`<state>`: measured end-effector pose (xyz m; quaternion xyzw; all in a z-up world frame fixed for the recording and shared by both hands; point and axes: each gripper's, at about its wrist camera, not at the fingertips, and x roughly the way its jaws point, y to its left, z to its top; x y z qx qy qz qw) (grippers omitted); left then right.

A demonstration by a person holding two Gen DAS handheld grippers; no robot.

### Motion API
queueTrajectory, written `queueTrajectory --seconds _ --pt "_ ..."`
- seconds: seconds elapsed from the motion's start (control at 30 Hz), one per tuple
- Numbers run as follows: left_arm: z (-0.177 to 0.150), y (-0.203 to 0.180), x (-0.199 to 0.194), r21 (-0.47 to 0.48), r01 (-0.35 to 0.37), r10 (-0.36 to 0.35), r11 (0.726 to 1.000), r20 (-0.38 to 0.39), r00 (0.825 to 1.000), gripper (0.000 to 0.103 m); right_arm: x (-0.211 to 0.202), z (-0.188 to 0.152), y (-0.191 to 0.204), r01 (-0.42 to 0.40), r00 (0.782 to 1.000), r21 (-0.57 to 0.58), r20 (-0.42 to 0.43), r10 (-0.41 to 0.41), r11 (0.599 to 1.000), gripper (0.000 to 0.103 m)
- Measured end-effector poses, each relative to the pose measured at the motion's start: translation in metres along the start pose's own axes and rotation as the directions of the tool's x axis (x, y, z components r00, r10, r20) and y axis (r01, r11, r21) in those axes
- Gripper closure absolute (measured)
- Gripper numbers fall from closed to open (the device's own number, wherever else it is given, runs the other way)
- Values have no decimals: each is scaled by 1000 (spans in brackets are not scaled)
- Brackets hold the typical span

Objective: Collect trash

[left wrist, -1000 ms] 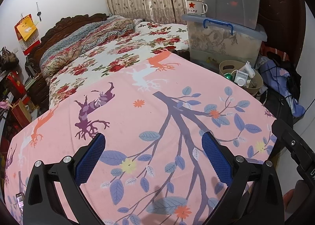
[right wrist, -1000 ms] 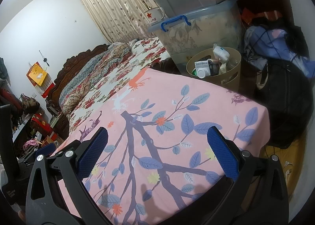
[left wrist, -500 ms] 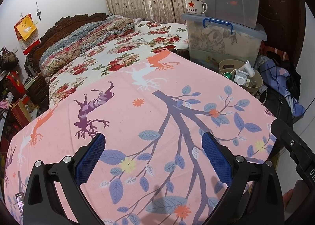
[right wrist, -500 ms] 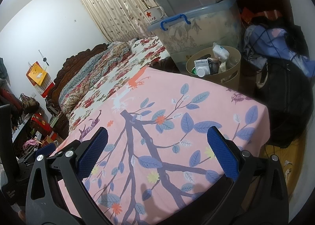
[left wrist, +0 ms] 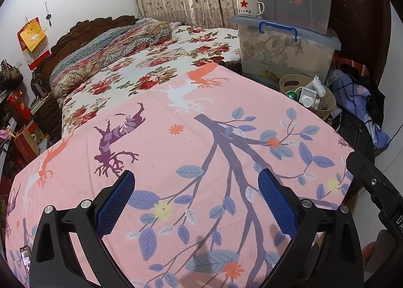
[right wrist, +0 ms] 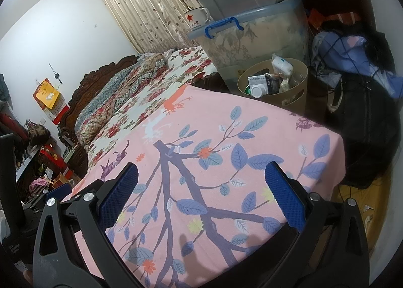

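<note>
You are looking at very little that can be read. The white enamel mug (left wrist: 249, 7), standing on the lid of the lower storage box (left wrist: 287, 53) at the far right, is showing a red star with a line of red characters beneath it, too small to make out. The edge of the other gripper's body (left wrist: 393, 215) at the near right is showing pale letters that start "DA", cut off. A box in the trash basket (right wrist: 274, 86) is carrying print too blurred to read.
</note>
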<state>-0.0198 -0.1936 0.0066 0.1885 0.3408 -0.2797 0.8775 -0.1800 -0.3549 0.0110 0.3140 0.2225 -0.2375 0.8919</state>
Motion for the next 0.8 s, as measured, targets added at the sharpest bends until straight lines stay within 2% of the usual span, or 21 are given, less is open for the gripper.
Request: queueTrajectory --seconds 0.57,0.8 --pt "-5 -3 0 18 23 -23 1000 1 1000 8 1 1 0 1 1000 1 -2 -1 1000 3" --pt "-1 6 1 -5 32 -33 999 -13 999 8 0 0 0 0 1000 -2 -2 0 1000 3"
